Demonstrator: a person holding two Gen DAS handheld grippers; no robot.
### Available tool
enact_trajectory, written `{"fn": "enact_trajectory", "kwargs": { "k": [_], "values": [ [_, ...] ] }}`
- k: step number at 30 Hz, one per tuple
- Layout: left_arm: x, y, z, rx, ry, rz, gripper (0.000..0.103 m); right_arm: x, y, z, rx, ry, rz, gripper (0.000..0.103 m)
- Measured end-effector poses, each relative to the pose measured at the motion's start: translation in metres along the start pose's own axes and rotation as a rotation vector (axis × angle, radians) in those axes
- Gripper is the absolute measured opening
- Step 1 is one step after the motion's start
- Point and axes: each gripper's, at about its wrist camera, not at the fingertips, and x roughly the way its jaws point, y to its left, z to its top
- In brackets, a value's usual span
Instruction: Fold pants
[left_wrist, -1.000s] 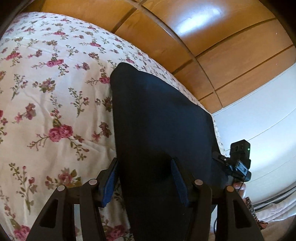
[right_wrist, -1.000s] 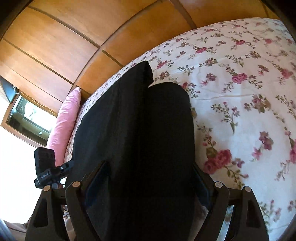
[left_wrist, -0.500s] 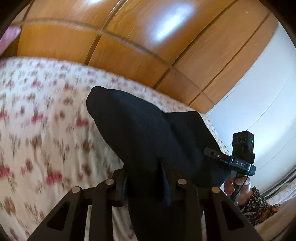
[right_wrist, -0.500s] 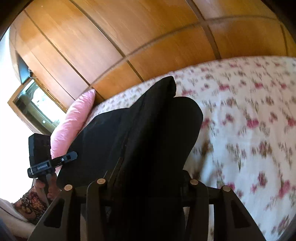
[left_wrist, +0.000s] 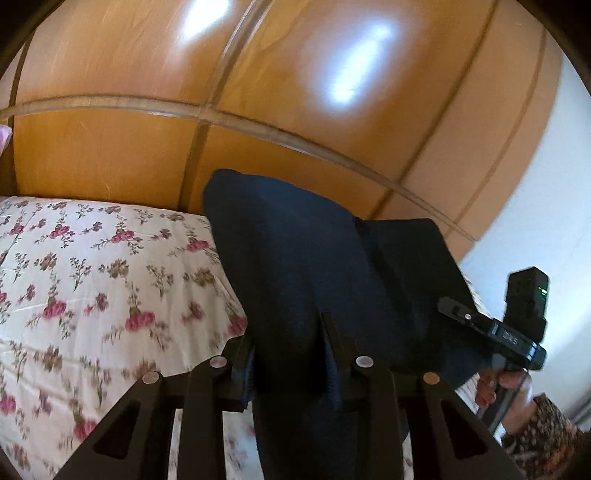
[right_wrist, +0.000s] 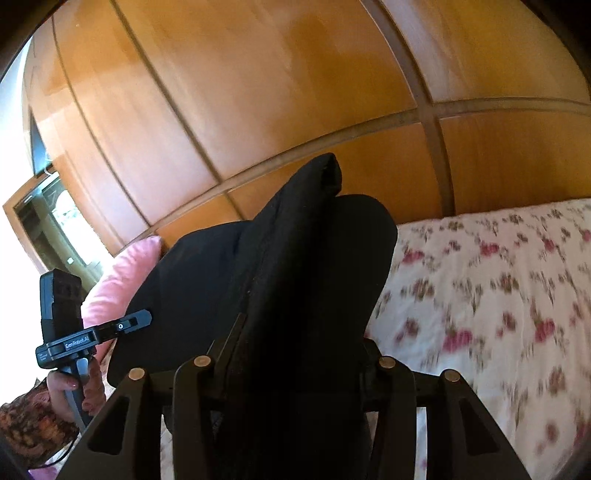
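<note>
Here, each hand-held gripper, left (left_wrist: 290, 354) and right (right_wrist: 295, 363), clenches the dark soft fabric pants (left_wrist: 314, 266), lifted above the floral-sheeted bed (left_wrist: 92, 280) for folding over.

Your work surface is a bed (left_wrist: 92, 280) under a white, rose-patterned cover; a pink pillow (right_wrist: 122, 280) lies at its wardrobe-side end, and dark pants (left_wrist: 295, 266) rise off it.
</note>
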Motion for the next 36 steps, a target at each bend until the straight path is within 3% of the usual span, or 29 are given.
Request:
{"fn": "enact_trajectory", "kwargs": {
  "k": [5,9,11,16,21,28,32,36],
  "values": [
    [0.037,0.013,-0.007,0.027,0.049,0.103,0.036,0.031,-0.029,-0.006,0.069,0.061,-0.051,0.048],
    [0.04,0.028,-0.025,0.024,0.013,0.082,0.05,0.037,-0.064,-0.029,0.215,0.031,0.0,0.062],
    [0.038,0.036,-0.036,0.026,-0.024,0.085,0.062,0.037,-0.072,-0.035,0.25,0.019,0.034,0.065],
    [0.03,0.058,-0.049,-0.108,-0.045,0.031,0.065,0.034,-0.072,-0.036,0.237,0.005,0.015,0.068],
    [0.011,0.048,-0.062,-0.1,-0.094,0.109,0.065,0.016,-0.055,-0.041,0.174,-0.063,-0.149,0.081],
    [-0.021,0.024,-0.087,-0.052,-0.158,0.256,0.064,-0.019,-0.017,-0.059,0.048,-0.145,-0.372,0.084],
    [-0.036,0.011,-0.105,-0.045,-0.158,0.301,0.064,-0.043,0.001,-0.076,0.026,-0.164,-0.444,0.087],
    [-0.04,-0.003,-0.123,-0.052,-0.108,0.315,0.064,-0.06,0.017,-0.093,0.025,-0.163,-0.474,0.089]
  ]
}}
